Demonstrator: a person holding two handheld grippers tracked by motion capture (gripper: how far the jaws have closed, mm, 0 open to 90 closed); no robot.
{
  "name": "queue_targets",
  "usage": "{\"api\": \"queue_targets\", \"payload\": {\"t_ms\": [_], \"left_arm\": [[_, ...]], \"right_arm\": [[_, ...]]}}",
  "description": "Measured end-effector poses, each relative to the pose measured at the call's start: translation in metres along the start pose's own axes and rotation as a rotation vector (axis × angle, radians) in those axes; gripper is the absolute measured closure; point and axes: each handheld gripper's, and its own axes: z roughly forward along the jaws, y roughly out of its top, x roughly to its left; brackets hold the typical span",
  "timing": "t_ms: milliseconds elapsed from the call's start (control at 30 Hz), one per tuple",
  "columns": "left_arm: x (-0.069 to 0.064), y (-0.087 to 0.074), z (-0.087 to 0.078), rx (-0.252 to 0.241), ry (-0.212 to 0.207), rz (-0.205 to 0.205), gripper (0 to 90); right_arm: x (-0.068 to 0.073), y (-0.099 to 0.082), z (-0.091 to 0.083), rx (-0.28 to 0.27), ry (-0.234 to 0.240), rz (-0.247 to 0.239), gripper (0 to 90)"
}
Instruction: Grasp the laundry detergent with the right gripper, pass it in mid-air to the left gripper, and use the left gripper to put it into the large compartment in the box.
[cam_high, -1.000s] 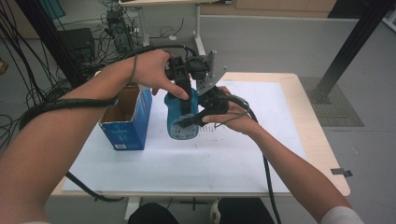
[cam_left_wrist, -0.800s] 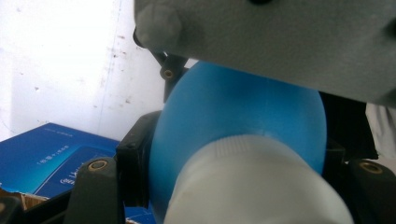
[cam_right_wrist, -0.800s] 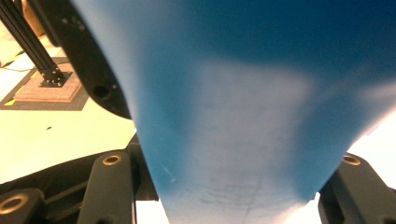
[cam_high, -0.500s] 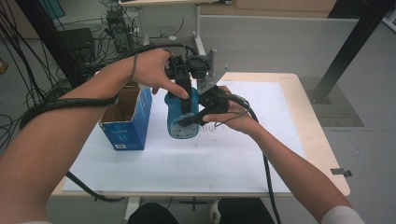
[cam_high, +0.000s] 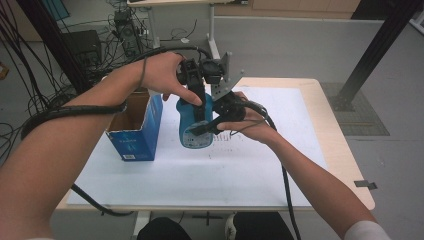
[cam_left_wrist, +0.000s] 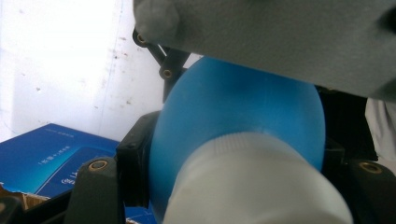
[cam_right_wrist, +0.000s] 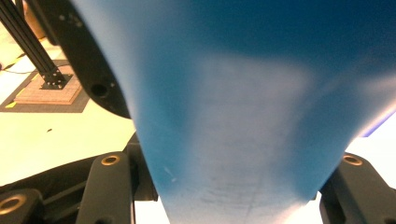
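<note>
A blue plastic bottle (cam_high: 194, 131) stands upright near the middle of the white-covered tabletop (cam_high: 250, 170), gripped from two sides at once. The left gripper (cam_high: 199, 95) comes down from above with its jaws clenched on the bottle's upper part; in the left gripper view the rounded blue shoulder (cam_left_wrist: 243, 116) swells above a ribbed white cap (cam_left_wrist: 254, 182) pressed between the black jaws. The right gripper (cam_high: 212, 125) reaches in from the right, its jaws clamped across the bottle's lower body, whose smooth blue wall (cam_right_wrist: 243, 102) shows a paler, scuffed patch in the right gripper view. A label with small print wraps the bottle's base. Just to the left stands an open blue cardboard box (cam_high: 135, 131), its flaps up, near but apart from the bottle.
</note>
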Motion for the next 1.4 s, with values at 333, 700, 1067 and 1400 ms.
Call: {"api": "queue_targets", "payload": {"t_ms": [333,700,1067,1400], "left_arm": [[0.0005,0.0004,0.0006,0.0,-0.002,-0.002,35.6],[0.0011,-0.0013,-0.0003,-0.002,-0.004,-0.013,35.8],[0.0018,-0.0009,0.0001,-0.002,-0.009,-0.018,35.9],[0.0024,-0.002,0.001,-0.001,-0.008,-0.022,36.0]], "right_arm": [[-0.0003,-0.0005,0.0002,0.0,-0.003,0.006,41.8],[-0.0003,-0.0007,-0.0003,0.0,-0.001,0.021,40.9],[-0.002,-0.0014,0.0012,-0.01,0.01,0.023,40.1],[-0.0014,-0.0017,0.0015,-0.003,0.013,0.04,40.2]]}}
